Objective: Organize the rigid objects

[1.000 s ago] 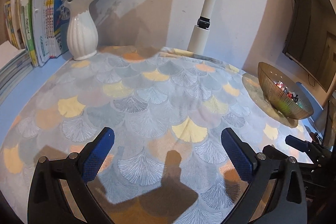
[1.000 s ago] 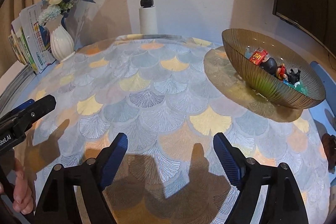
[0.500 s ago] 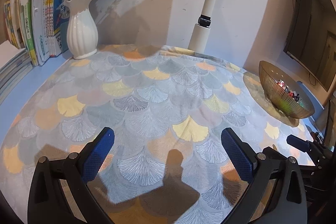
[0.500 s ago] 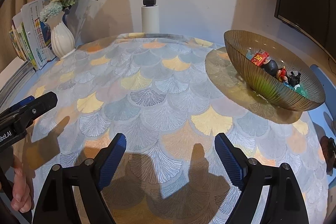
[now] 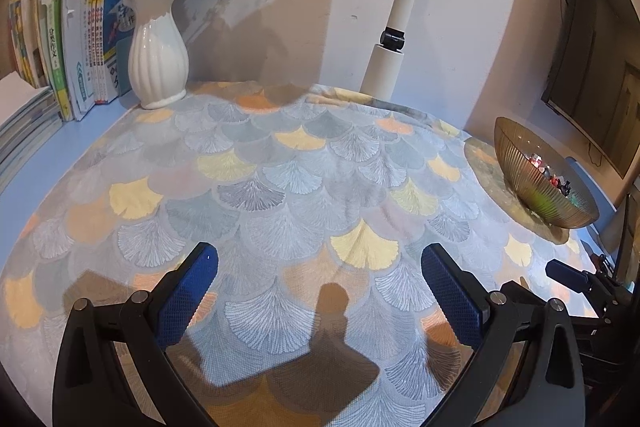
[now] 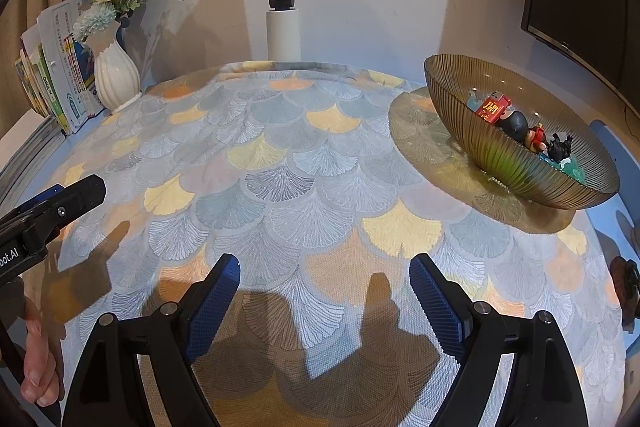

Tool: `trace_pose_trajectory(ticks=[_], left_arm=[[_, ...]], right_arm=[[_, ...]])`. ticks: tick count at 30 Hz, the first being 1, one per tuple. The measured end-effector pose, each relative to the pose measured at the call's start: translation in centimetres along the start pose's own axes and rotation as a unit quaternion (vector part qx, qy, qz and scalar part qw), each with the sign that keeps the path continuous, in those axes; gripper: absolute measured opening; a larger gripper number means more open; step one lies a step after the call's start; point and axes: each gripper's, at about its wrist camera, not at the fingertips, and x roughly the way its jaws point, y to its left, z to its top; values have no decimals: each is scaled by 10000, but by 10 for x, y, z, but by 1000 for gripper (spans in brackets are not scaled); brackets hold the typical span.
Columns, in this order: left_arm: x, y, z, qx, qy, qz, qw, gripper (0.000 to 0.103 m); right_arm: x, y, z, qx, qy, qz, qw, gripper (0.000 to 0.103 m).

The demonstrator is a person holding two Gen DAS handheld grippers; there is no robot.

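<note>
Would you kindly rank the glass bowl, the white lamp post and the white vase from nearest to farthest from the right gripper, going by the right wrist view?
1. The glass bowl, ahead to the right of the right gripper, holding small toys.
2. The white lamp post, straight ahead at the table's far edge, by the wall.
3. The white vase, far left corner beside the books; only slightly farther than the post.

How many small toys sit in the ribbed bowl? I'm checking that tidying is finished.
5 at least, all in the ribbed bowl: a red block, a dark round toy, a red figure, a black figure and a teal piece. More may hide behind them.
</note>
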Motion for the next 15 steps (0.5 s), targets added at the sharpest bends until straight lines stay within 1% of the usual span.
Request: trace_pose_trajectory(ticks=[15], left_arm=[[1,0,0,-12,52,4,10000,102]], right_arm=[[0,0,0,-9,6,8,10000,86]])
